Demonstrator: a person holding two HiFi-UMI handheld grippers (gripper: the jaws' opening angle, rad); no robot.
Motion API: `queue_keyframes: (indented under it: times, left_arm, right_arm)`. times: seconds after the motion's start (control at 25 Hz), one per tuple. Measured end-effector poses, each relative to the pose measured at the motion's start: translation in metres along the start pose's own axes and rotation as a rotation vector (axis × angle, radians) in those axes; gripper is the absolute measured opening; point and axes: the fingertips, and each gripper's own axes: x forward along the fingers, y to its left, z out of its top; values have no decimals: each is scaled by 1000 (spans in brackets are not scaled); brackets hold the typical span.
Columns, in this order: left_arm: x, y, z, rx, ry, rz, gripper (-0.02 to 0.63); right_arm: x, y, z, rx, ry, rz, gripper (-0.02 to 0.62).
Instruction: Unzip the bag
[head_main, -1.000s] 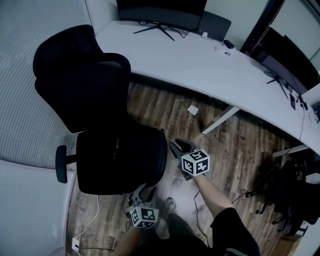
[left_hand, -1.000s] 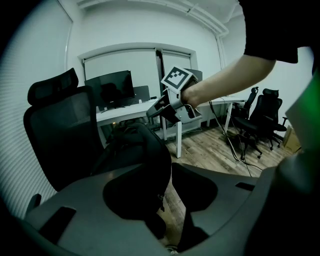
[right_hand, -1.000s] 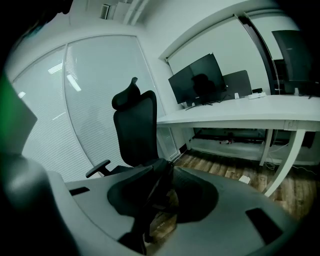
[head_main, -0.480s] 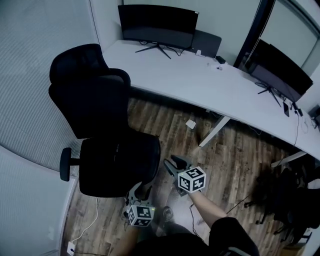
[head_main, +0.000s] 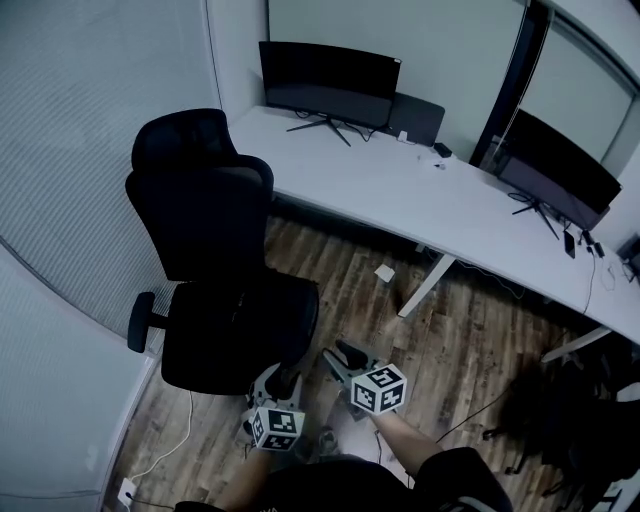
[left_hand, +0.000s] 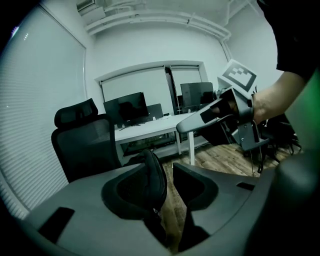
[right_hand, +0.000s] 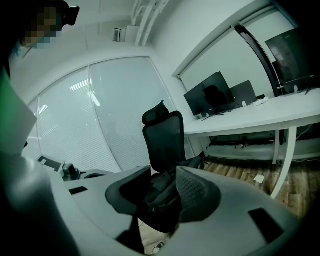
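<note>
A black office chair (head_main: 215, 260) stands left of centre in the head view. In the right gripper view a dark, lumpy shape that looks like a black bag (right_hand: 161, 189) lies on its seat; I cannot make out a zip. My left gripper (head_main: 277, 384) is at the seat's near edge. Its jaws stand open and empty, framing the seat edge (left_hand: 152, 175). My right gripper (head_main: 343, 359) hangs just right of the seat over the wooden floor, jaws also open and empty. It points at the chair (right_hand: 162, 131). From the left gripper view the right gripper (left_hand: 197, 122) shows at upper right.
A long white desk (head_main: 450, 200) runs behind the chair, with a monitor (head_main: 328, 72) at the back and another (head_main: 560, 165) at the right. A white scrap (head_main: 385, 272) lies on the floor. A dark heap (head_main: 560, 410) sits at lower right. A white cable (head_main: 170, 450) trails at lower left.
Both grippers have drawn back from the chair seat toward me, lower in the head view. The view has lifted and now takes in more of the desk and wall.
</note>
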Motion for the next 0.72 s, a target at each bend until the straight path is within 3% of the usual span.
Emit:
queue_keyframes:
  times: [0.36,0.72]
  left_arm:
    - [-21,-15,13,-31,-10,31,164]
    - [-40,-30,26,-20,-17,7,164]
  right_arm:
    - [-35,27,-21,-39,34,50,141]
    - [-65,53,-18,-28,11,85,141]
